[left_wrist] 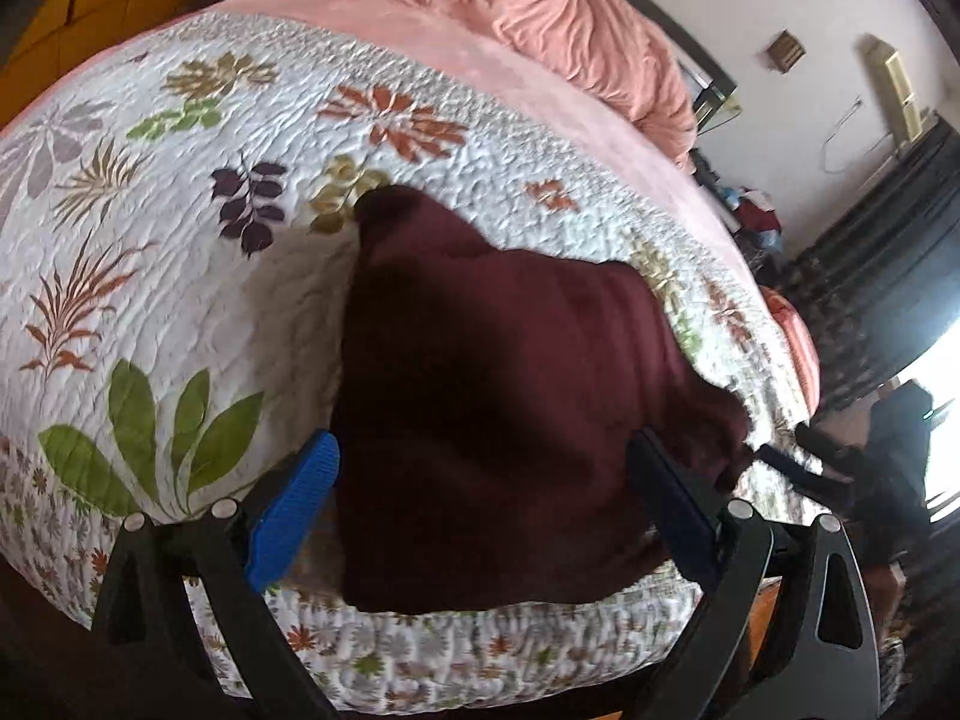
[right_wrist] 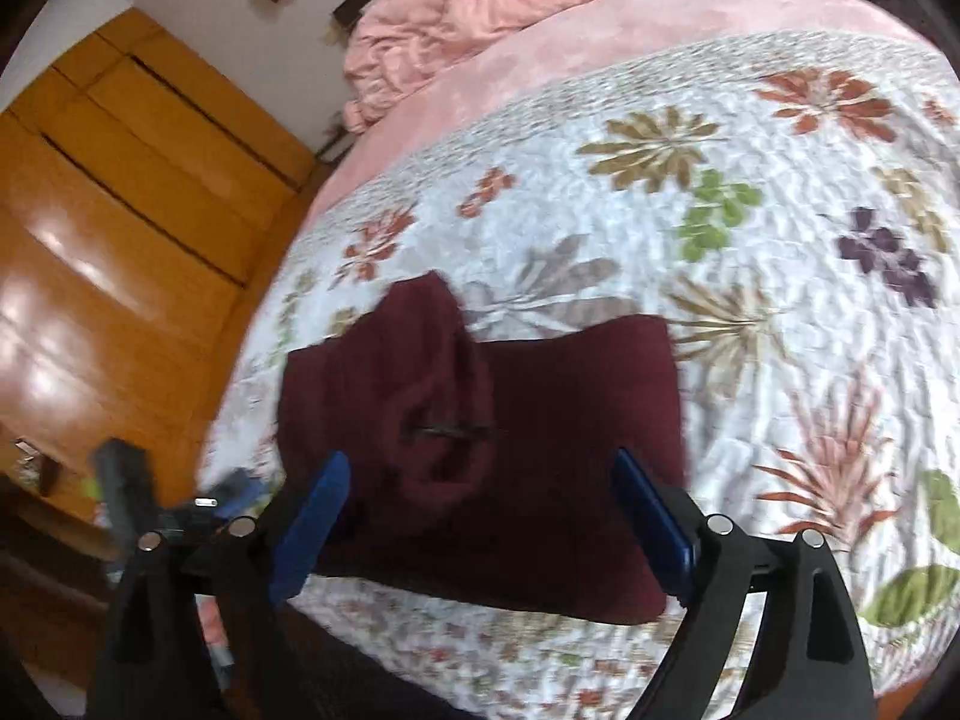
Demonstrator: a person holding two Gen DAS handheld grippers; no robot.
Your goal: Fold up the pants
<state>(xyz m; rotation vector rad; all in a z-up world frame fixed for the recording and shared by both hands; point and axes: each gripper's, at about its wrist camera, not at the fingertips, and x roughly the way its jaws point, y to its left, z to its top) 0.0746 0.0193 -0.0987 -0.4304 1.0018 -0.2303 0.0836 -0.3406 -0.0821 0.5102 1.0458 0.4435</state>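
While lying half-folded near the floral quilt's [left_wrist: 180, 228] six-o'clock edge, soft, light maroon pants [left_wrist: 510, 408]: limp, best pinched at corners by left gripper [left_wrist: 486, 504] and right gripper [right_wrist: 480, 516], fingers spread, empty.

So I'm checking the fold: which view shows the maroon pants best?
The right wrist view: the pants lie whole on the quilt, with a raised fold near the middle. The left wrist view shows them darker and partly hidden behind a gripper finger.
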